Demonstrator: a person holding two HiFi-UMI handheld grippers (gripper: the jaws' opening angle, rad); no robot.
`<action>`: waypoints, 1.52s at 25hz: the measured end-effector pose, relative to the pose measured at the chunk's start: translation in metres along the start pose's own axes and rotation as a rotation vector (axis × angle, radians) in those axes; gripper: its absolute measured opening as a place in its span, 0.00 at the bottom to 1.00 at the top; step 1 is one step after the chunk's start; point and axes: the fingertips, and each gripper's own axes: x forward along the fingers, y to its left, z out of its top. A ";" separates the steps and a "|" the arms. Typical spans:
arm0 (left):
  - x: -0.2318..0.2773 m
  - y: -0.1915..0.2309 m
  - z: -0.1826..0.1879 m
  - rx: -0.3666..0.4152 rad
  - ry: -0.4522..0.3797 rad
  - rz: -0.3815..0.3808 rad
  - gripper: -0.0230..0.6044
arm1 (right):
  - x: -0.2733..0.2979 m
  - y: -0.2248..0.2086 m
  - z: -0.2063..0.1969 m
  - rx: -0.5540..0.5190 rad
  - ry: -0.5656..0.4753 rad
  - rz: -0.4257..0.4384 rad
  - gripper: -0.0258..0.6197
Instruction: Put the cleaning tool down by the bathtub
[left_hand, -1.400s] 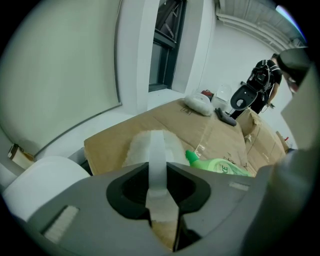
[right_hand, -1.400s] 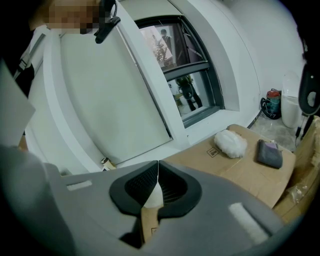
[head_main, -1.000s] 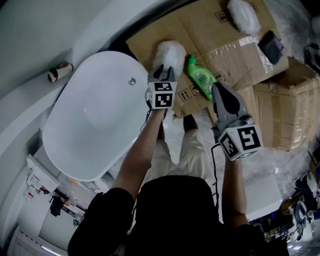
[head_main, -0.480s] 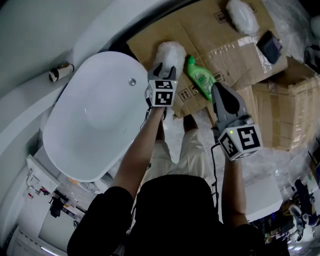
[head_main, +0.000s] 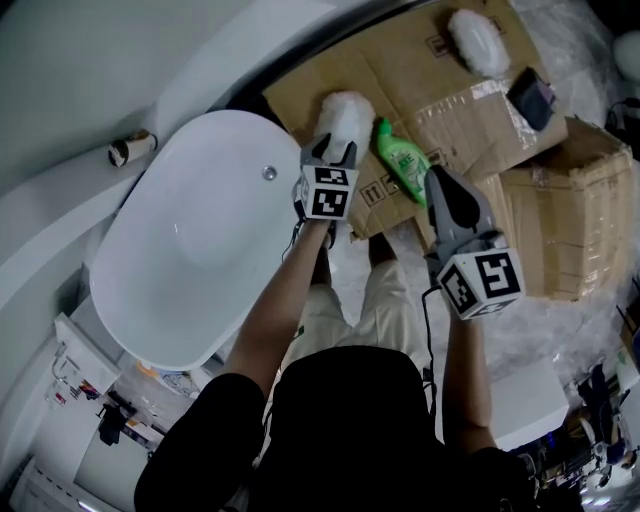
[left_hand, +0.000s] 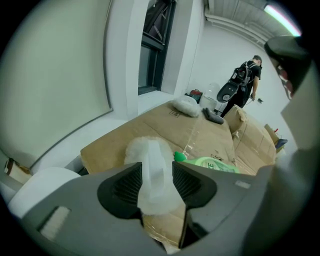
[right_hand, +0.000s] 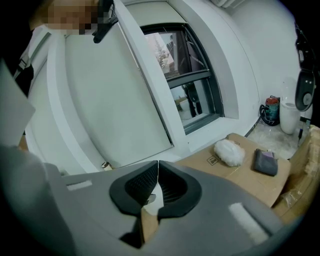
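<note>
Two jaws of the left gripper (left_hand: 156, 186) are standing wide apart, no longer pressing the fluffy white cleaning pad with a pale strap (left_hand: 151, 167). The pad is lying on the flattened brown cardboard (head_main: 300, 88) just beside the white oval bathtub (head_main: 190, 250). It is looking light, soft and squashy, so the strap is probably offering the surest hold. The right gripper (right_hand: 158, 188) is hovering closed and empty. Since a second ago the left jaws have just been opening, while the pad is lying where it was.
</note>
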 end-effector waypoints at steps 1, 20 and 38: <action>-0.003 -0.001 0.000 0.010 -0.002 -0.007 0.34 | -0.002 0.003 0.002 -0.001 -0.004 -0.003 0.06; -0.117 -0.034 0.016 0.112 -0.064 -0.119 0.32 | -0.067 0.067 0.038 -0.040 -0.110 -0.086 0.06; -0.242 -0.020 0.022 0.147 -0.219 -0.190 0.32 | -0.139 0.154 0.062 -0.102 -0.251 -0.215 0.06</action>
